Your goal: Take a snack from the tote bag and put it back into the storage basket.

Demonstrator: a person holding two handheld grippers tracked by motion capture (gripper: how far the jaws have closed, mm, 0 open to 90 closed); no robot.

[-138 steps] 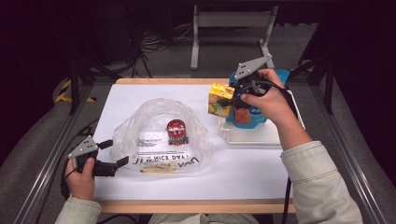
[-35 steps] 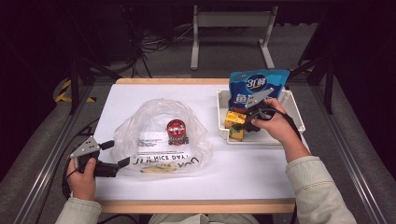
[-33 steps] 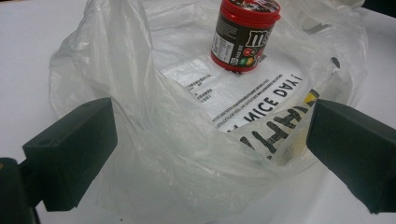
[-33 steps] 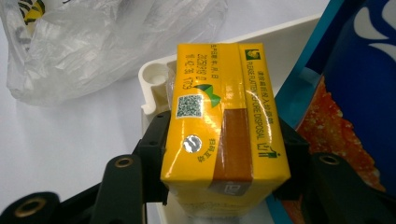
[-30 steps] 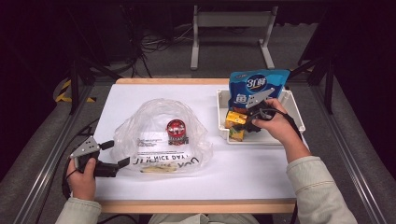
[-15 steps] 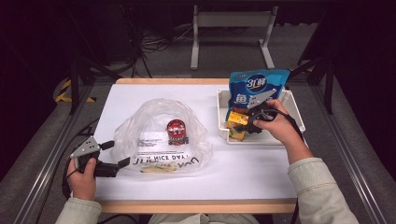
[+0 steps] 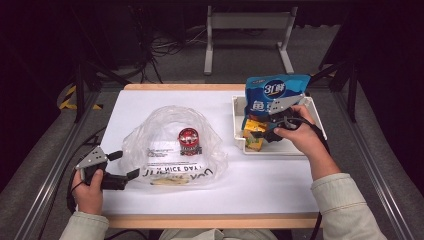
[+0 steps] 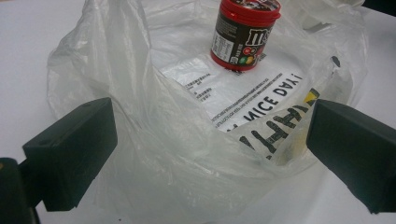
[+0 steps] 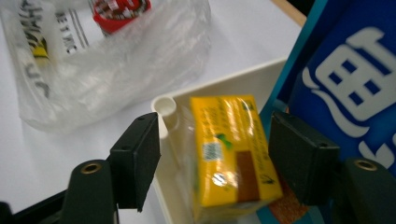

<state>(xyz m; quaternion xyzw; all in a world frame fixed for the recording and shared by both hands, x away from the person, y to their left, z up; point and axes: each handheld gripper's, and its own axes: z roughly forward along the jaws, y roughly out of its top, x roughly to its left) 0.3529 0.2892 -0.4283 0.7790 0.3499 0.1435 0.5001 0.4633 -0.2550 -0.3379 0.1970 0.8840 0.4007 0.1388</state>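
A yellow carton (image 7: 254, 135) stands at the near left corner of the white tray (image 7: 300, 148), against an upright blue snack bag (image 7: 272, 92). My right gripper (image 7: 257, 131) straddles the yellow carton (image 9: 229, 154) with a gap on each side; its jaws have just been opening, and its left jaw is outside the tray wall (image 9: 224, 88). A clear plastic bag (image 7: 165, 125) lies mid-table with a red-lidded candy can (image 7: 189, 141) in it. My left gripper (image 7: 125, 165) stands open at its near left edge, with loose bag film (image 8: 140, 116) between the jaws and the can (image 8: 243, 37) beyond.
The blue snack bag (image 9: 355, 70) fills the tray's back part and stands close behind my right jaw. The plastic bag (image 9: 116, 60) lies left of the tray. White tabletop (image 7: 270, 180) lies bare in front of the tray. A metal stand (image 7: 247, 20) stands beyond the far edge.
The right gripper, which held the yellow carton in the air, has set it in the tray, spread its jaws off it and lifted a little. The left gripper stayed put.
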